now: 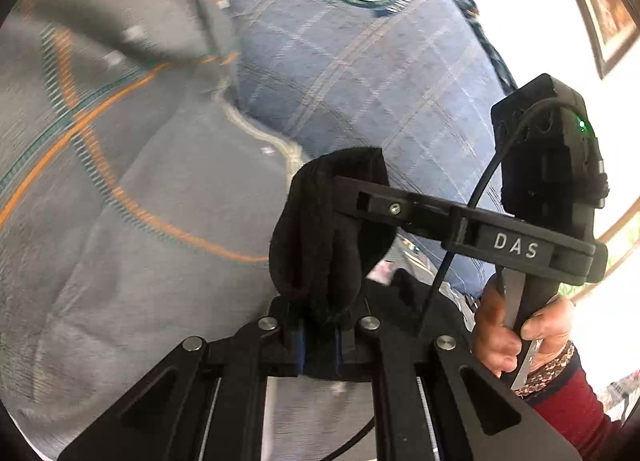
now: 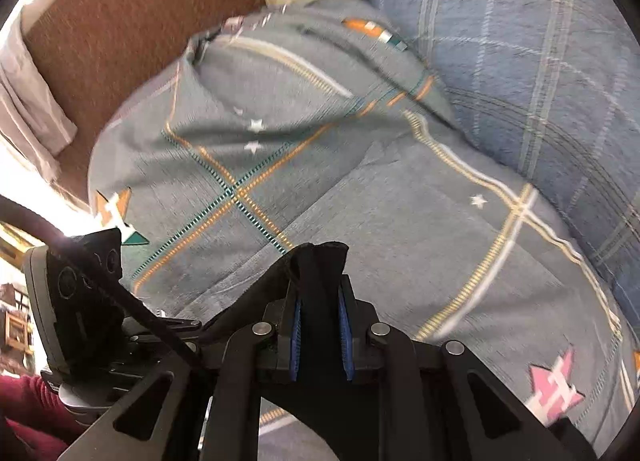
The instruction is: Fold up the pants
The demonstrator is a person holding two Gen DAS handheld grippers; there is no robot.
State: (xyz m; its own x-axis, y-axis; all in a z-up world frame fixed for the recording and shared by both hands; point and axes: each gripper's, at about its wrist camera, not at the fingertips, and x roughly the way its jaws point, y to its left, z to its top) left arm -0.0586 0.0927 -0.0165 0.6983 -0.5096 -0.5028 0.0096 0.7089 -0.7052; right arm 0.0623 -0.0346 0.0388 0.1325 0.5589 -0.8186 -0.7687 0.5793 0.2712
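Here the left tool [image 1: 320,341] is clenched on a bunch of the black pants [image 1: 328,229], which rises toward 12 o'clock. The right tool [image 2: 322,335] likewise grips black cloth. Beyond lies a grey bedspread [image 2: 360,189], with a blue plaid pillow [image 2: 540,73] at 2 o'clock.

Grey patterned bedspread [image 2: 400,201], blue checked pillow [image 1: 360,73], perhaps headboard [image 2: 120,21]
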